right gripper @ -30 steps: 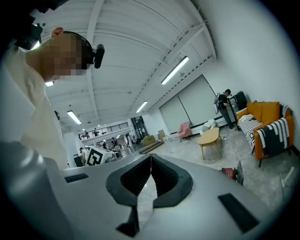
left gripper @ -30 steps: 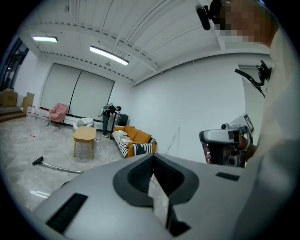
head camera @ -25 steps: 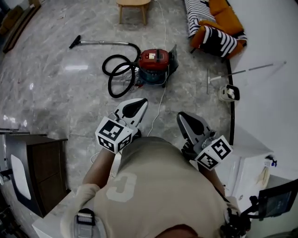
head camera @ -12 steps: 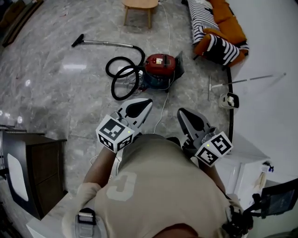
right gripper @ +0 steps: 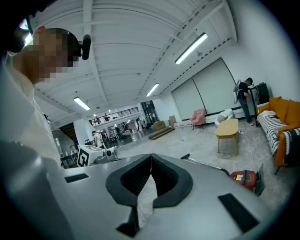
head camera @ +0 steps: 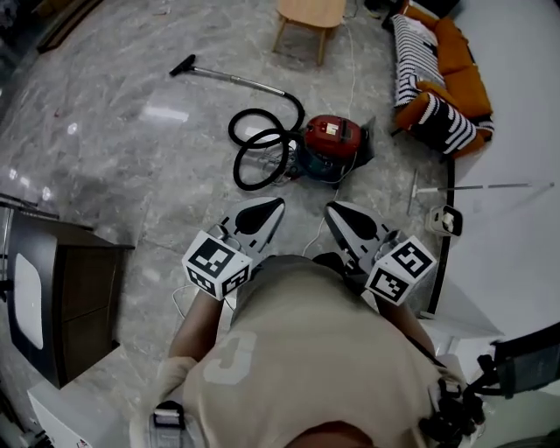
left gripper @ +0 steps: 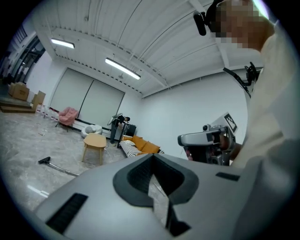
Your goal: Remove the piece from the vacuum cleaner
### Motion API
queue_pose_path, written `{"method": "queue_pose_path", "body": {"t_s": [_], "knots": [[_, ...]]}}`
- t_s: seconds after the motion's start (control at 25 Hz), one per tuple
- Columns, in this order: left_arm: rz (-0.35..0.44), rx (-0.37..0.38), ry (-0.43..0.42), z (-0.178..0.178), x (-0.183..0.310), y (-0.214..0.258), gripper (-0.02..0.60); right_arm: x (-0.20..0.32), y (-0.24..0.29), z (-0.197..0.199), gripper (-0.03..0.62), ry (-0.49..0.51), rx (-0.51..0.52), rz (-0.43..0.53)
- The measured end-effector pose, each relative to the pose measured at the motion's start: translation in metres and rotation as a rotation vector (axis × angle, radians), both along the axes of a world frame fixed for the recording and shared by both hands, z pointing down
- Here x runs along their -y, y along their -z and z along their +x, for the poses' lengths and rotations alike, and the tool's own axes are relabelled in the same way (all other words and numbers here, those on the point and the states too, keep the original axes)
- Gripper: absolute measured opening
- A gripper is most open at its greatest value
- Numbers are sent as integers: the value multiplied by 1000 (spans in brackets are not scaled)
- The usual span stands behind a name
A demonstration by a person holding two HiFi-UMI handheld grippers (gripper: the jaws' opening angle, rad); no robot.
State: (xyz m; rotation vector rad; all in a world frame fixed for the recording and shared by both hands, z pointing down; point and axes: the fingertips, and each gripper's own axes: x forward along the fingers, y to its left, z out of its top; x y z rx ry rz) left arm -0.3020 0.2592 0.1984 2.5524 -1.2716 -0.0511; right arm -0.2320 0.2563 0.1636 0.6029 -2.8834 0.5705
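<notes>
Our left grey two-jaw gripper [head camera: 267,210] & right grey two-jaw gripper [head camera: 343,216] are both pinched shut, empty, w/ the red canister vacuum cleaner [head camera: 332,144] at 12 o'clock, well apart, so we risk bumping it or snagging its looped black hose [head camera: 262,140] w/ unopened jaws.

floor [head camera: 131,157]: polished stone-look tiles, grey veined, glossy, with lamp reflections. vacuum cleaner [head camera: 332,138]: glossy red plastic top on a dark plastic shell. hose [head camera: 262,138]: black, matt. wand [head camera: 241,80]: smooth bright metal tube. low table [head camera: 311,12]: pale wood, matt. sofa cushions [head camera: 455,83]: cloth, plain orange and black-and-white striped. left gripper [left gripper: 153,157] and right gripper [right gripper: 151,157]: smooth matt grey plastic shells; jaws lined in black, matt, finely ribbed material. shirt [head camera: 306,350]: beige matt cloth.
</notes>
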Motion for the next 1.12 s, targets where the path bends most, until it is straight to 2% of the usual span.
{"method": "queue_pose_path", "body": {"t_s": [0.16, 0.28, 0.4, 0.52, 0.68, 0.84, 1.12], "knots": [[-43, 4, 37, -14, 3, -11, 3, 2, -10, -14, 2, 61, -31, -21], [-71, 14, 10, -6, 11, -18, 4, 14, -13, -5, 2, 46, -33, -36], [-90, 55, -28, 9, 30, -24, 3, 27, -12, 17, 3, 13, 1, -33], [-84, 105, -73, 36, 56, -20, 4, 41, -9, 51, 2, -50, 50, -25], [-38, 256, -119, 87, 87, -14, 4, 72, -9, 90, 2, -105, 123, -59], [-13, 247, -172, 147, 107, -7, 4, 97, -10, 129, 3, -98, 136, -75], [-55, 299, -137, 190, 136, -6, 4, 135, -16, 192, 3, -112, 198, -136]]}}
